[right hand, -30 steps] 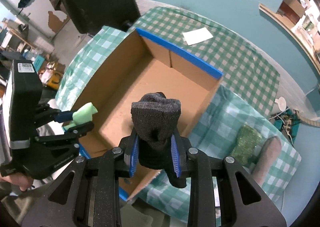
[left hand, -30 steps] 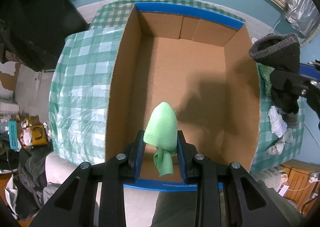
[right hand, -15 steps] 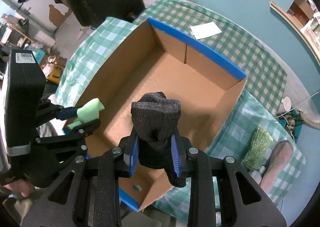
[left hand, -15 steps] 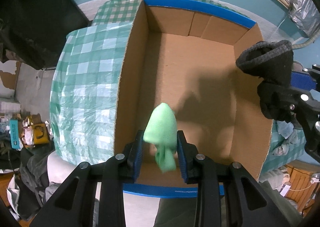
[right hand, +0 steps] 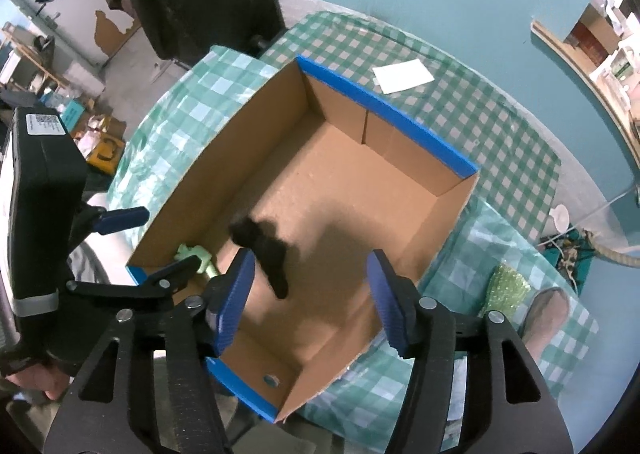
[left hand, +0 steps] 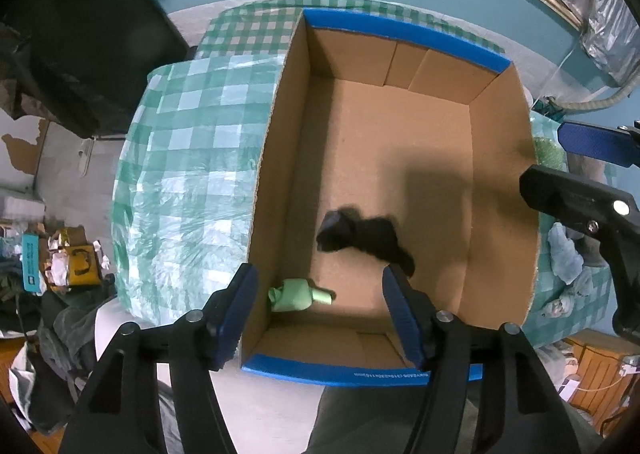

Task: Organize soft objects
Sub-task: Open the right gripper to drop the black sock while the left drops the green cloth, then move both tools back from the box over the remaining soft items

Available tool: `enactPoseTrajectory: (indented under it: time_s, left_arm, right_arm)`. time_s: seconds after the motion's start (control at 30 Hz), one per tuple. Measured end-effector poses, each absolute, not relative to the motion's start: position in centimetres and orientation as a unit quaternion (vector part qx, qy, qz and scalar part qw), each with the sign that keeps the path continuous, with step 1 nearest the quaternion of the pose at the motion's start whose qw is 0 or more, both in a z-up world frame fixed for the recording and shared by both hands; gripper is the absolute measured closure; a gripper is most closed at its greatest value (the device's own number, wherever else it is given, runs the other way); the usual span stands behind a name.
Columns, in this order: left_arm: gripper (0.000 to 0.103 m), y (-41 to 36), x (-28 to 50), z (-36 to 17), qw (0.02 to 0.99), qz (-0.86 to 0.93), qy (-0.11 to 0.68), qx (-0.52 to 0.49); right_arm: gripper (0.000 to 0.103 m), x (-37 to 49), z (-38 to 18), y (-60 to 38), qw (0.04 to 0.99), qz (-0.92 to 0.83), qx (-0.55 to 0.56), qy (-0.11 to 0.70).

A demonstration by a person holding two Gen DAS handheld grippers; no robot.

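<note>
A cardboard box point(left hand: 496, 157) with blue-taped rims stands on a green checked tablecloth; it also shows in the right wrist view point(right hand: 400, 213). A green cloth point(left hand: 296, 294) lies in the box's near left corner and shows in the right wrist view point(right hand: 196, 254). A black sock point(left hand: 364, 238) is blurred inside the box, also in the right wrist view point(right hand: 264, 250). My left gripper point(left hand: 320, 314) is open and empty above the box's near edge. My right gripper point(right hand: 312, 302) is open and empty above the box's right side.
A white paper point(right hand: 402, 74) lies on the tablecloth point(left hand: 192, 157) behind the box. A glittery green cloth point(right hand: 505, 290), a grey sock point(right hand: 546, 310) and pale crumpled cloths point(left hand: 566, 254) lie right of the box. Clutter lies on the floor at left.
Both grippers opened. The green cloth dropped from the left gripper into the box's near left corner. The black sock left the right gripper and is in the box.
</note>
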State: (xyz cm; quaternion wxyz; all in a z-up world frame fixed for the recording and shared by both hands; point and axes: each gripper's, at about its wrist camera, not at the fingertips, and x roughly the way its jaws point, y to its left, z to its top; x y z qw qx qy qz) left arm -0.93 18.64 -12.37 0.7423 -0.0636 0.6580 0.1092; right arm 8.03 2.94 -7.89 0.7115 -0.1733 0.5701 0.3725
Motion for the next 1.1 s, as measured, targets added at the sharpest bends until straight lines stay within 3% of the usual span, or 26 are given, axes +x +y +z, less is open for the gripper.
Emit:
enactPoseTrajectory:
  time_s: [0.67,1.1]
  left_arm:
    - [0.027,16.4,-0.9,-9.5,0.758,0.1,0.642,-0.061]
    - [0.026,13.5,-0.1,-7.8,0.765,0.088,0.636,-0.055]
  right_arm:
    - [0.036,8.6,-4.1,-0.7,0.74,0.351,-0.147,0.554]
    - [0.033,9.2,-2.8,-4.5,0.753,0.333,-0.135,0.551]
